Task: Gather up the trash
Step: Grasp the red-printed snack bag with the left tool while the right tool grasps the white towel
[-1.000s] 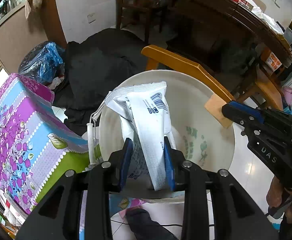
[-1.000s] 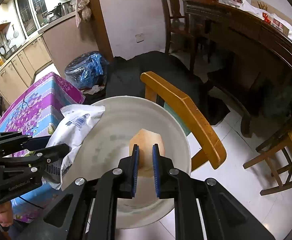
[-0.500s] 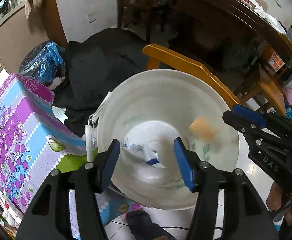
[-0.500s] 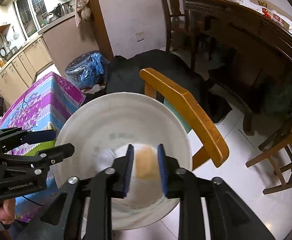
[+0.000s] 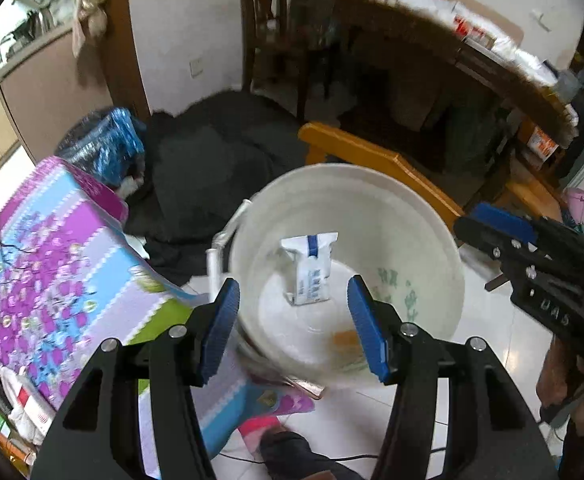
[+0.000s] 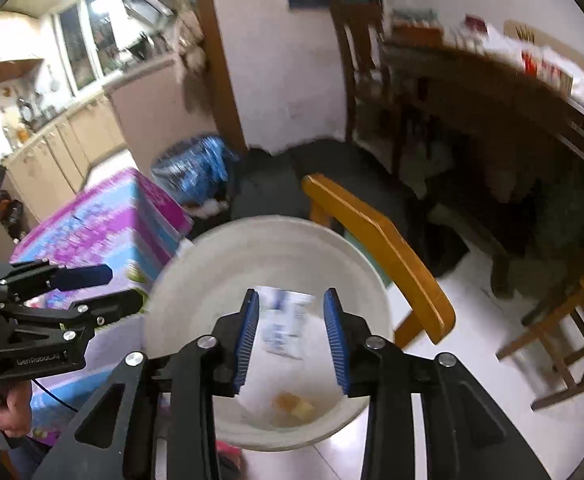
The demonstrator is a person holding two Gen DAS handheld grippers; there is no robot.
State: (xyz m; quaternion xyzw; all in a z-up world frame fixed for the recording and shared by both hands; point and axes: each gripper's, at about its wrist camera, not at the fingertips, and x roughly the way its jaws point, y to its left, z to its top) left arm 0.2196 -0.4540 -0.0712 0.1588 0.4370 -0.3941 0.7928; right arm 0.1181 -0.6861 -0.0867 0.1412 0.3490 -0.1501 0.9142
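Jaws spread (both grippers) over white bucket [image 5: 432, 216], wrapper [image 5: 312, 268] inside.

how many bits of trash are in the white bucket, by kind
white and blue wrapper: 1
orange scrap: 1
total in the white bucket: 2

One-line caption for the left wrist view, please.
Open left gripper above white bucket holding a white wrapper and an orange scrap; right gripper alongside.
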